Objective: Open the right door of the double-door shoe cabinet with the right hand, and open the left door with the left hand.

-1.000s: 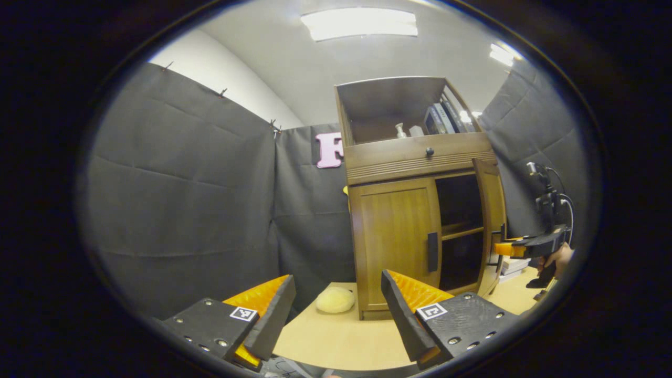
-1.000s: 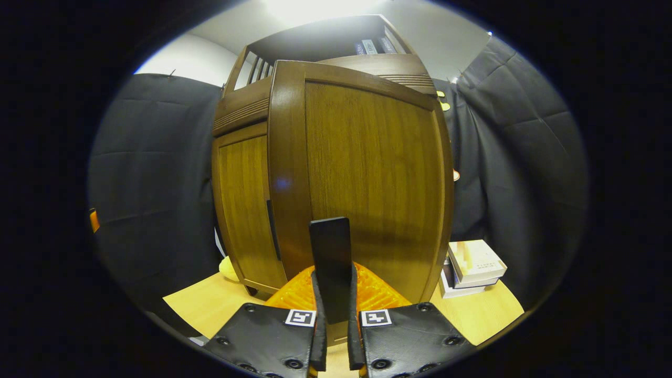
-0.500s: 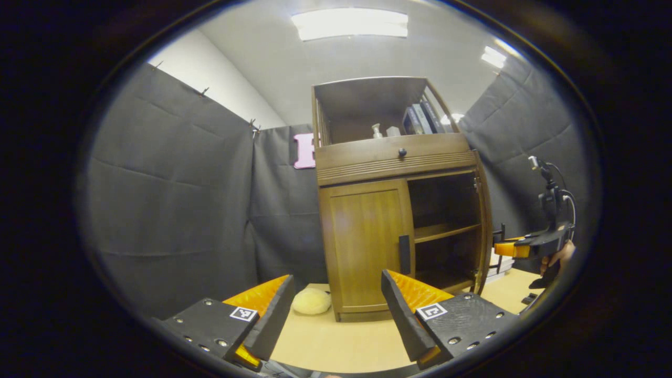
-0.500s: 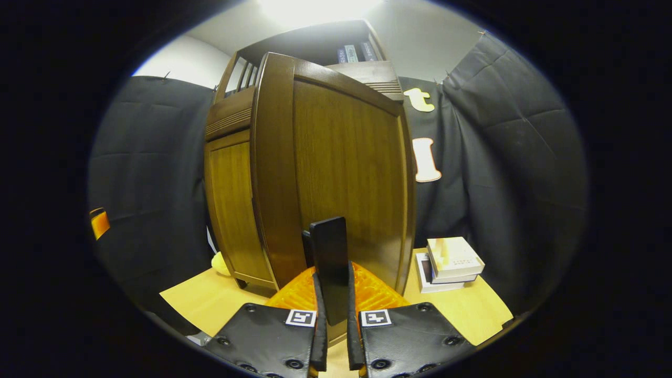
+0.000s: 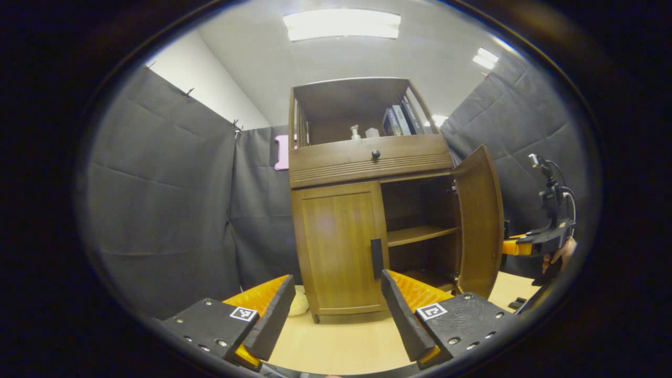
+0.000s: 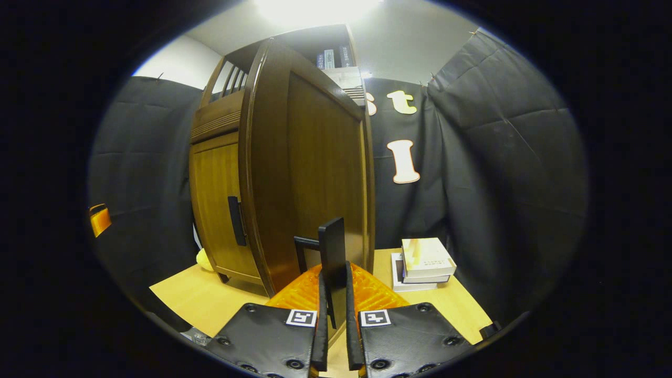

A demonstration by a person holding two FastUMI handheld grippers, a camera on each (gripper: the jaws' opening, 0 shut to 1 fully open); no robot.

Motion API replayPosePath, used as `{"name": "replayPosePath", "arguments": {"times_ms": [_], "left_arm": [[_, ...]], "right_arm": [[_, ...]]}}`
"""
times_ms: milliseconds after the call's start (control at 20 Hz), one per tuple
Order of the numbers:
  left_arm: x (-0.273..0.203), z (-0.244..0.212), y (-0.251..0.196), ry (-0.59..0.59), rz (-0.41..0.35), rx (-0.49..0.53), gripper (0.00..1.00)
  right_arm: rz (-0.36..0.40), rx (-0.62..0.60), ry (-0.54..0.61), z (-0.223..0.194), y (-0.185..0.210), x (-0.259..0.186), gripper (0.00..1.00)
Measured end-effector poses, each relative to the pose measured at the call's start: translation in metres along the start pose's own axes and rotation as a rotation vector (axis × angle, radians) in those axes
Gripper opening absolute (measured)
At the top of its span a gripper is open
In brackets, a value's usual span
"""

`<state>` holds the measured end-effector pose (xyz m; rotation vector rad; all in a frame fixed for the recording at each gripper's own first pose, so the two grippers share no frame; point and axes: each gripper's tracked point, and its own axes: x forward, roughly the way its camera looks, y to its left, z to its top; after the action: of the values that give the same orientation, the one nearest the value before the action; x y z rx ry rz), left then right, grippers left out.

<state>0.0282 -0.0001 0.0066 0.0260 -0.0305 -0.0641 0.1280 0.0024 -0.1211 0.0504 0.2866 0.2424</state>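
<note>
Swinging wide on its hinges, the right-hand brown wooden door (image 5: 479, 220) of the tall brown wooden shoe cabinet (image 5: 367, 157) stands well open, baring a dark interior w/ one wooden shelf (image 5: 420, 234). The right tool (image 6: 334, 336) is clamped narrow on that door's flat black bar handle (image 6: 333, 262) — both fingers press it, one each side; the left gripper view catches the same tool, w/ a hand (image 5: 559, 257) on its grip, just past the door's outer edge. So roughly half the job looks done.

Left to do: the left-hand brown wooden door (image 5: 341, 247) is shut flush, its black bar handle (image 5: 376, 258) untouched. The left tool (image 5: 336, 315) hangs wide, holding nothing, well short of the cabinet above the pale wooden surface (image 5: 346, 341), lined up approx. w/ the closed door. My read — next it needs to go fwd, close on that handle and pull leftward.

Hard to make out:
- inside of the cabinet below the shelf — too dark to tell if anything sits there
- a pale yellowish soft lump (image 5: 299, 304) by the cabinet's left foot, partly hidden behind a finger of the left tool; can't tell what it is
- stack of pale books (image 6: 422, 262) on the surface right of the cabinet, labels too small
- top shelf items — small bottle, upright books — blurred.
</note>
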Motion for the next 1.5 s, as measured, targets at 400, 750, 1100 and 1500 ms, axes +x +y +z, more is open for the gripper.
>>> {"name": "replayPosePath", "arguments": {"times_ms": [400,750,1100,1500], "left_arm": [[0.003,-0.001,0.000,-0.008,0.002,0.019,0.95],[0.009,-0.001,-0.013,0.004,-0.042,-0.008,0.95],[0.026,0.002,-0.032,-0.010,-0.114,-0.068,0.96],[0.044,-0.006,-0.041,-0.002,-0.169,-0.081,0.96]], "right_arm": [[-0.024,0.004,0.008,0.003,-0.048,-0.005,0.15],[-0.081,0.030,-0.017,0.008,-0.084,-0.028,0.09],[-0.165,-0.010,-0.086,0.032,-0.086,-0.072,0.22],[-0.320,-0.049,-0.145,0.049,-0.096,-0.125,0.92]]}}
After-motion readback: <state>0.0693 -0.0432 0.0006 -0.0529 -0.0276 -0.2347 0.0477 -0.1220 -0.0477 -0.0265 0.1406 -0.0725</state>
